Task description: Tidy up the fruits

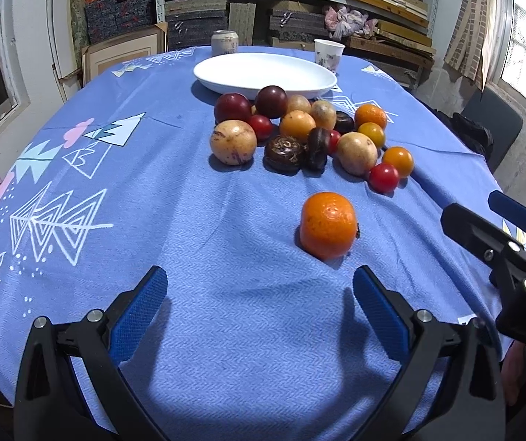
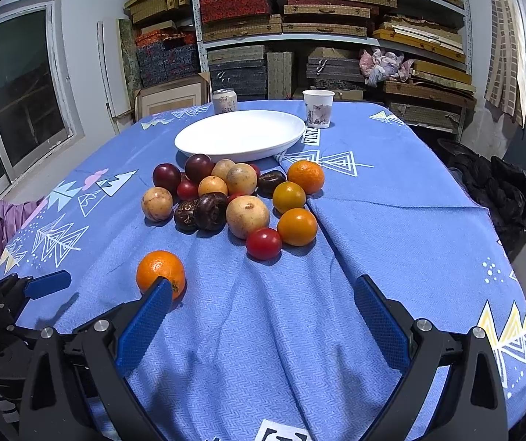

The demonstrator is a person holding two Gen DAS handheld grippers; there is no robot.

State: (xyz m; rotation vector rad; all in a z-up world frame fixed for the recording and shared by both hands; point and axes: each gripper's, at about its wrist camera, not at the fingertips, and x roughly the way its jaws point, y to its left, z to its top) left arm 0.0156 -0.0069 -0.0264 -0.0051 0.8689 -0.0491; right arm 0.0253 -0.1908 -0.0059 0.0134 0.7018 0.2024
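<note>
From the left wrist camera, the left gripper (image 1: 259, 307) hangs over the blue tablecloth (image 1: 189, 228) near the table's near edge, its two blue-padded fingers spread wide with nothing between them. A lone orange (image 1: 328, 225) sits on the cloth just beyond the right finger, apart from it. Farther toward the table's middle lies the pile of fruit (image 1: 299, 136): dark red plums, pale round fruits, small red and yellow tomatoes, dark wrinkled ones and another orange, many touching each other. Behind the pile, close to the far edge, stands an empty white plate (image 1: 264, 73), with a drink can (image 1: 225, 42) and a paper cup (image 1: 329, 53) behind it at the far edge. The right gripper (image 1: 483, 213) reaches in from the right edge of the table; from this side I cannot tell how far its fingers are parted.

From the right wrist camera, the right gripper (image 2: 263, 308) is plainly wide apart and holding nothing, low over the cloth (image 2: 391, 220). The lone orange (image 2: 160, 273) shows just behind the tip of its left finger. The fruit pile (image 2: 237, 202) lies ahead, the white plate (image 2: 240, 136) behind it, then the can (image 2: 225, 100) and cup (image 2: 318, 107). The left gripper's blue tip (image 2: 47, 283) shows at the left.
</note>
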